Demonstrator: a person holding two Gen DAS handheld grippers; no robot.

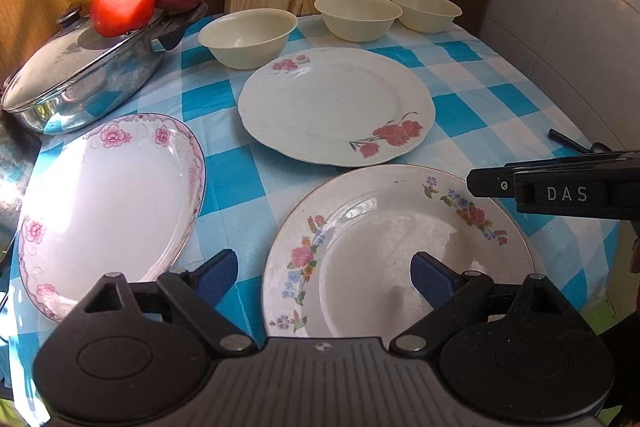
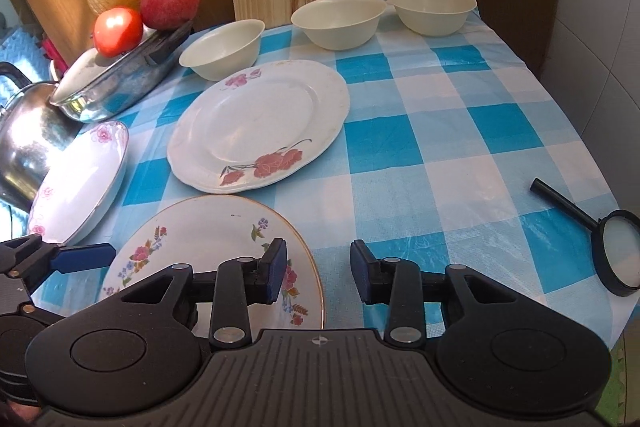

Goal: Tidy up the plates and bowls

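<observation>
Left wrist view: the left gripper hangs with its jaws spread wide and nothing between the pads, one finger over the bare cloth and the other above the near multicolour-flowered plate, with the pink-rimmed oval plate to its left, the red-flowered plate beyond, and three cream bowls in a row at the back of the blue-checked tablecloth. In the right wrist view the right gripper has its jaws narrowed partway and empty, straddling that near plate's right rim without touching it, a magnifying glass well off to its right
</observation>
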